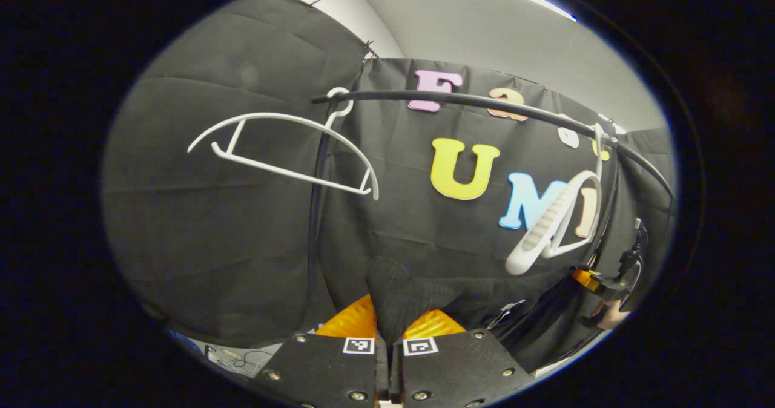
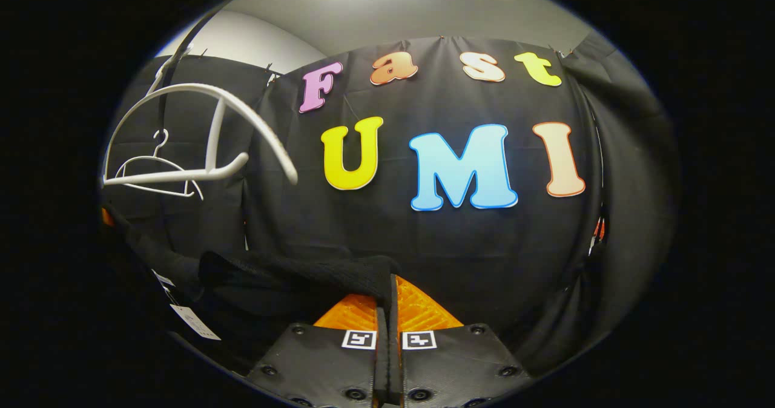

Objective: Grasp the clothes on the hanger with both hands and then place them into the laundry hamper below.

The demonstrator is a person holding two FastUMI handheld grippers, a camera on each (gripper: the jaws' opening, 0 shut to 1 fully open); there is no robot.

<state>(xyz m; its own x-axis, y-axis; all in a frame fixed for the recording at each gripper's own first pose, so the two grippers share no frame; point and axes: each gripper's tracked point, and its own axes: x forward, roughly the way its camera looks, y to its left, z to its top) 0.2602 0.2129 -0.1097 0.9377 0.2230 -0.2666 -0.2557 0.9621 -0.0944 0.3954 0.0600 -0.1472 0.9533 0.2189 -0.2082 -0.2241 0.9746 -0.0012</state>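
In the left gripper view, the left gripper [image 1: 389, 329] is pinching a bunched fold of the black garment [image 1: 405, 296], and its jaws are squeezing together on the cloth. The garment is stretching off to the right, low in the view, toward the right gripper [image 1: 596, 287], which is showing small at the far edge with a bit of a hand [image 1: 611, 314] holding it. The cloth is dark against the dark booth wall, so its edges are hard to make out. A black rail [image 1: 460, 100] is curving across the top. An empty white hanger [image 1: 284, 151] is hanging from it on the left, and a second white hanger [image 1: 554, 220] is hanging tilted on the right, near the garment but not holding it. In the right gripper view, the right gripper [image 2: 387, 329] is clamping its jaws on the garment's edge [image 2: 315, 272], and the cloth is running away to the left and sagging. A white tag [image 2: 195, 322] is dangling from it low on the left. A big white hanger [image 2: 200, 135] is hanging bare above the cloth, with a smaller one [image 2: 157, 172] behind it. The garment's bottom part is cut off.
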